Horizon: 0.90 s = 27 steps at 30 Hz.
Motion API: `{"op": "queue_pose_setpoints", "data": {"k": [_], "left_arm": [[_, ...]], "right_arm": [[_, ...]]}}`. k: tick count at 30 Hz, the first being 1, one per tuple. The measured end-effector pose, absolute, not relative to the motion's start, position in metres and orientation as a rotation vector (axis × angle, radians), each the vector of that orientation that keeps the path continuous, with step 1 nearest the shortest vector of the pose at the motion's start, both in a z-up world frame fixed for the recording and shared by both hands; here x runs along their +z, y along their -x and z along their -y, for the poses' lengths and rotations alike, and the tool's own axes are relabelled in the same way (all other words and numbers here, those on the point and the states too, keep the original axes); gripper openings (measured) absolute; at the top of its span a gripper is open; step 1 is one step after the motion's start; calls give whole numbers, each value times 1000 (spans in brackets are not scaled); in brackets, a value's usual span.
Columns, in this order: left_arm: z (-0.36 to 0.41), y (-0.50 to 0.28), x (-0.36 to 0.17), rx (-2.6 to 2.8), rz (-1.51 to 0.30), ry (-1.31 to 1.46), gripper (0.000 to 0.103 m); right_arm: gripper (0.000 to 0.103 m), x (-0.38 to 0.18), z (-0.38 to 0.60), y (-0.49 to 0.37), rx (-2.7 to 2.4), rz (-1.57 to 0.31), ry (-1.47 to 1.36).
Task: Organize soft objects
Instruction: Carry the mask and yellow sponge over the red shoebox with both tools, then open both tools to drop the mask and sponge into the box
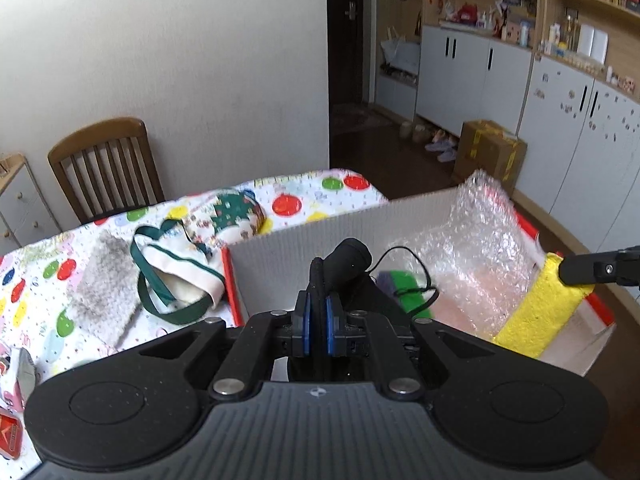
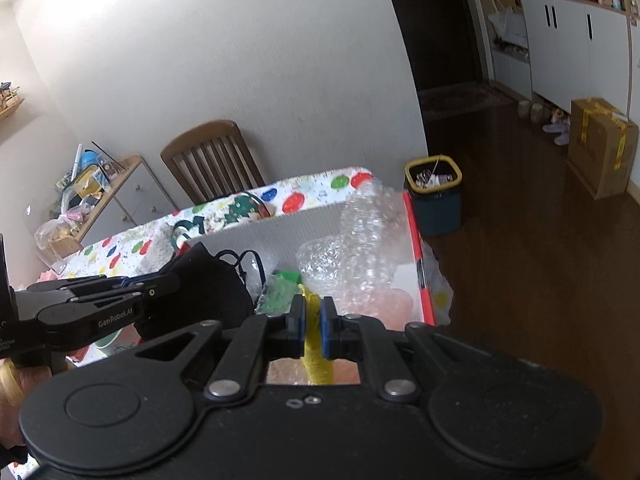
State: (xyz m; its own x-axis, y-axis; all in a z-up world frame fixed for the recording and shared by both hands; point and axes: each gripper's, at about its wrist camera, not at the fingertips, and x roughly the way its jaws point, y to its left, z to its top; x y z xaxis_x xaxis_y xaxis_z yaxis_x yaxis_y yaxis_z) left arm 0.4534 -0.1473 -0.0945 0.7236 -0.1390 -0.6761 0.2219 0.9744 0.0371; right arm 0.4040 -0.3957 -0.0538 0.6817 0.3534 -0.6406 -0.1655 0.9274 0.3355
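Observation:
My left gripper [image 1: 318, 312] is shut on a black cloth item [image 1: 344, 260] with a thin cord, held over the open cardboard box [image 1: 304, 228]. In the right wrist view the left gripper [image 2: 160, 282] shows at the left with the black cloth [image 2: 208, 292]. My right gripper [image 2: 314, 320] is shut on a yellow sponge cloth [image 2: 316, 360], which hangs over the box's right rim [image 1: 540, 312]. Bubble wrap [image 1: 476, 248] and a green cloth [image 1: 408, 280] lie inside the box. A grey fluffy cloth [image 1: 106, 280] and a cream bag with green straps [image 1: 180, 276] lie on the table.
The table has a dotted colourful cloth [image 1: 304, 196]. A patterned pouch [image 1: 232, 216] lies behind the bag. A wooden chair [image 1: 104, 164] stands against the wall. A blue bin with a yellow rim [image 2: 434, 196] and a cardboard carton [image 2: 600, 144] stand on the floor.

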Motion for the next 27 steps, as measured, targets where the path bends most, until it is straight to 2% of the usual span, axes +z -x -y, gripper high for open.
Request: {"op": "queue_pose_setpoints", "data": {"k": [14,17,18,24,27], "left_arm": [[169,-460,-125,-196,-873,-215,8],[170,-459,-126,-184,-885,-232,9],[170,-459,-126,-183,-890,-228,9],[170,-455,-122,-177,-903,-219,18],[170,-451,-119,-189,-905,-213,30]], "right_arm": [[7,-78,392,-425,276,-842,-150],[9,-79,388,-426,266,-842,-89],[13,-79,387,-426,259,-842,-70],[19,-79,393,-423,249,-841,-41],[26,-76,395,-420,253,-835,-30]]}}
